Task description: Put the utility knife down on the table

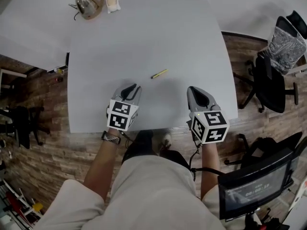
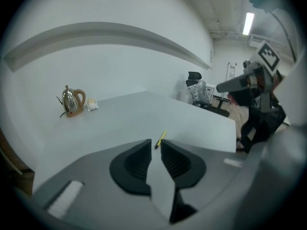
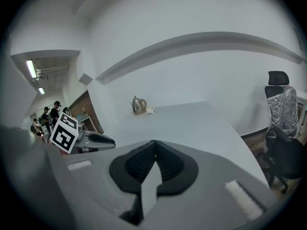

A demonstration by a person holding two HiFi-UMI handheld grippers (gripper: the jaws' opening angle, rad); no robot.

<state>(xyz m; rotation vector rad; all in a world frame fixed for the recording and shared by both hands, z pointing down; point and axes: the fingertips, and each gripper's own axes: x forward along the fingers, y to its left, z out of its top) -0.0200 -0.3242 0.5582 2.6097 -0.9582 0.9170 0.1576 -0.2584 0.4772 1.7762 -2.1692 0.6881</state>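
Both grippers: left gripper [image 2: 154, 143] parted, right gripper [image 3: 154, 143] closed; nothing was grasped.
Risk: utility knife [image 1: 159, 74] (mid-frame) could be knocked by a low sweep.

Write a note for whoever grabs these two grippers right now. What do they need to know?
Left gripper: jaws a little apart, nothing between them, over the near edge of the table.
Right gripper: jaws together, empty, also over the near edge.
Utility knife: lying flat on the white table, just ahead of the two grippers and between them. Neither touches it.
Done: the knife is down on the table.
Left: probably nothing. Leave the knife where it lies. The kettle at the far corner is not part of the job.
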